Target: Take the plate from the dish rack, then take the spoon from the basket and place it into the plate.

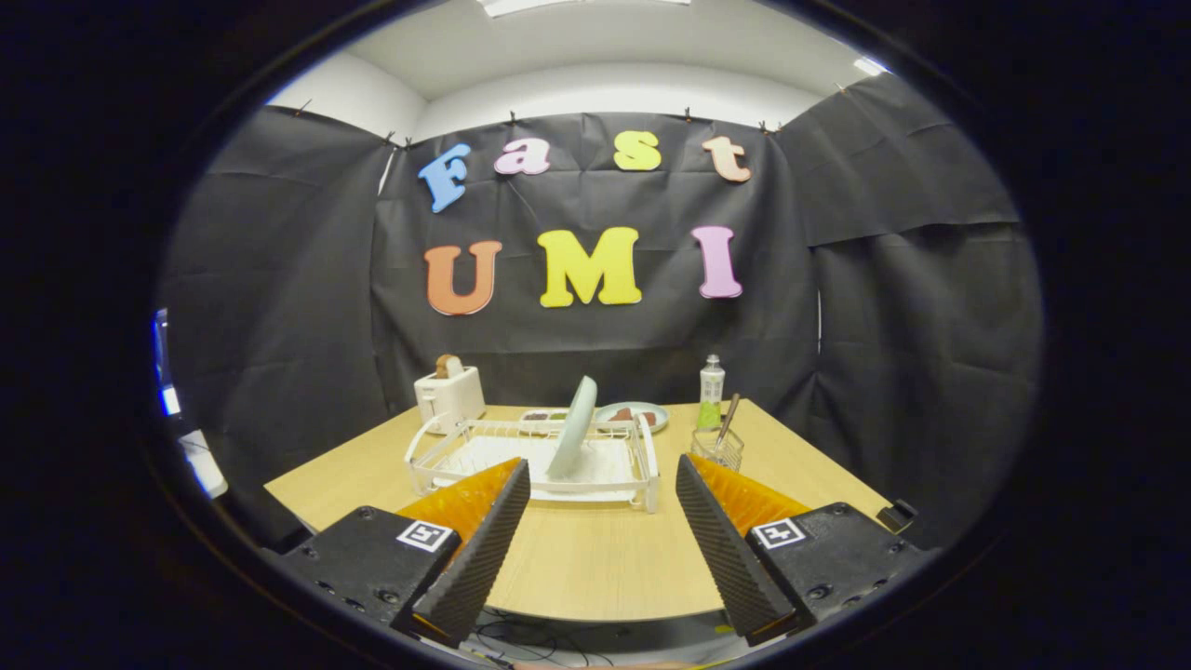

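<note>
A pale green plate (575,428) stands on edge in the white wire dish rack (447,458) on the wooden table, beyond my fingers. To the rack's right sits a small clear wire basket (717,449) with a brown-handled spoon (728,417) leaning out of it. My gripper (603,493) is open, its two black ribbed fingers (484,549) spread wide with nothing between them. It hovers over the near part of the table, well short of the rack.
A white toaster (449,394) with a slice of bread stands behind the rack on the left. Another plate with food (635,415) and a soap bottle (711,391) stand at the back. Bare wooden tabletop (595,558) lies between my fingers and the rack.
</note>
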`<move>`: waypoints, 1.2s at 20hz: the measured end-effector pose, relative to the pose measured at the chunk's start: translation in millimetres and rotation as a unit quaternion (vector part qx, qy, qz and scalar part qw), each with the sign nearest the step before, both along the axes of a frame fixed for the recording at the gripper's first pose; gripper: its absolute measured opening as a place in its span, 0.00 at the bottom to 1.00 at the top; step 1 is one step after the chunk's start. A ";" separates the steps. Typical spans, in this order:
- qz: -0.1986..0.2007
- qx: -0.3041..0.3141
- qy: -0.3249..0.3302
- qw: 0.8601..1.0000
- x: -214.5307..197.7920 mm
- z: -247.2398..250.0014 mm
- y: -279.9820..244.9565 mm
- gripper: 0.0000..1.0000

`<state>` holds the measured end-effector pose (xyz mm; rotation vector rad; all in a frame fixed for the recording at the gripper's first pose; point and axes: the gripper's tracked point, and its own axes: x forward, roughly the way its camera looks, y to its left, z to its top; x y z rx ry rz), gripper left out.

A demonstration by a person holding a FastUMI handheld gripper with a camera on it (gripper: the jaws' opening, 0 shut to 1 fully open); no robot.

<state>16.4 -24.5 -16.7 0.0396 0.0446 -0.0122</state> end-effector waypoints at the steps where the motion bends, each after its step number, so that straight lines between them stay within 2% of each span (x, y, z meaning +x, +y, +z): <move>1: 0.002 0.002 0.003 1.000 2.0 -0.3 -1.1 1.00; 4: 0.009 -0.006 0.008 1.000 7.5 4.3 -2.5 1.00; 7: 0.000 -0.011 0.003 1.000 19.2 22.8 -15.1 1.00; 13: 0.017 -0.009 0.032 0.999 62.8 54.1 -18.9 1.00; 20: 0.021 -0.050 0.084 0.995 146.8 96.1 -3.3 1.00; 24: 0.021 -0.061 0.174 0.983 204.5 87.5 13.8 1.00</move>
